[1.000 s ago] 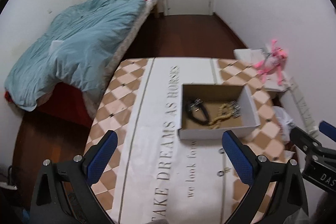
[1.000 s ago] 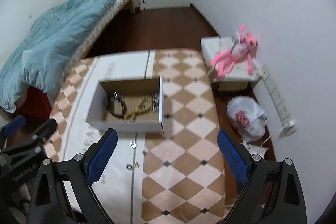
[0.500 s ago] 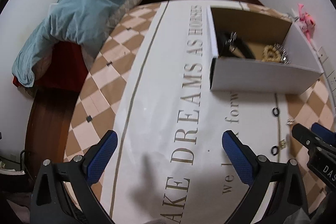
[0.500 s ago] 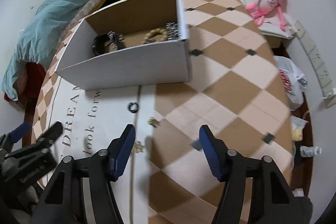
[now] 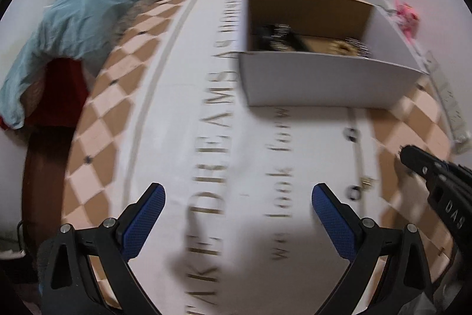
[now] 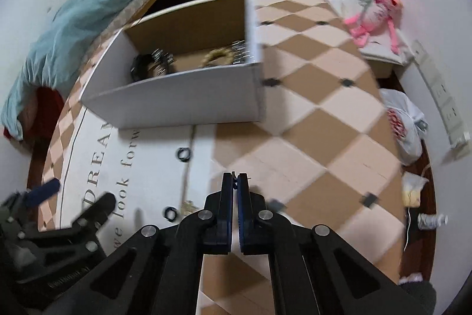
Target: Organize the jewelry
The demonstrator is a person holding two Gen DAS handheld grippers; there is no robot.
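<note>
A white cardboard box (image 6: 183, 96) (image 5: 324, 81) stands on the table and holds a black bracelet (image 6: 140, 67), a gold beaded bracelet (image 6: 216, 56) and silver pieces. My right gripper (image 6: 235, 177) is shut on a tiny earring whose metal tip shows between the tips, low over the table in front of the box. Two black rings (image 6: 183, 153) (image 6: 170, 213) and a small gold piece (image 6: 188, 205) lie loose on the cloth; they also show in the left wrist view (image 5: 351, 133) (image 5: 354, 192). My left gripper (image 5: 236, 208) is open and empty above the cloth.
The tablecloth (image 5: 206, 138) is white with printed words and a tan checked border. A bed with a blue duvet (image 5: 73, 19) is at the left. A pink plush toy (image 6: 374, 16) and a plastic bag (image 6: 404, 123) are at the right.
My right gripper has closed from wide open onto the small earring on the table. Both grippers have come down lower and closer to the box.
</note>
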